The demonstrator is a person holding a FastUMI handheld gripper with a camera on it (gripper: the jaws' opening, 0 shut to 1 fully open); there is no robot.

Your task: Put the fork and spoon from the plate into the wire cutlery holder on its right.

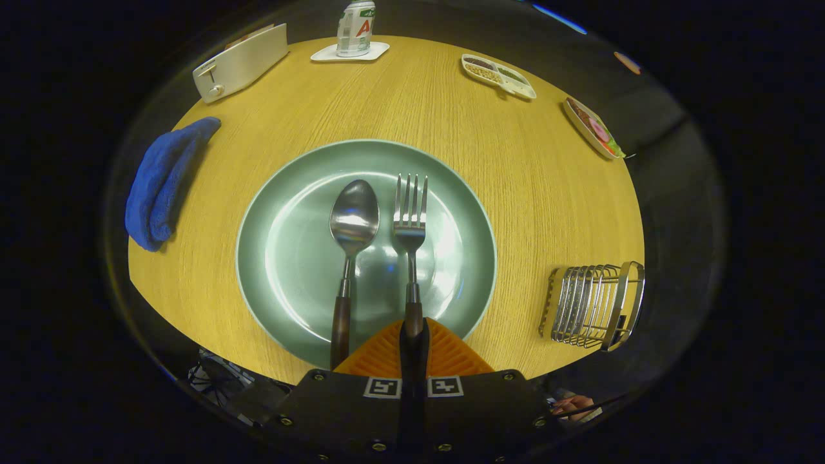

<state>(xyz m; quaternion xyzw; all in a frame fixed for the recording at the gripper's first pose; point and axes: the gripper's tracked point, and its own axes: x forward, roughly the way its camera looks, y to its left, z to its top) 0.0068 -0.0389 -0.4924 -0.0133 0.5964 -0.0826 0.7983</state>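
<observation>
The gripper (413, 335) is closed tight on the handle of one fork (410, 219). One spoon (351, 238) lies beside it on one plate (283, 258). One holder (593, 306) sits at three o'clock.

The handheld gripper (412, 335) has a dark, flat-fronted housing studded with small brass-toned screws along its lower rim. Two square black-and-white fiducial markers sit side by side on its upper edge. Ridged triangular fingers (451, 354) taper forward, meeting along a narrow dark central seam.
</observation>
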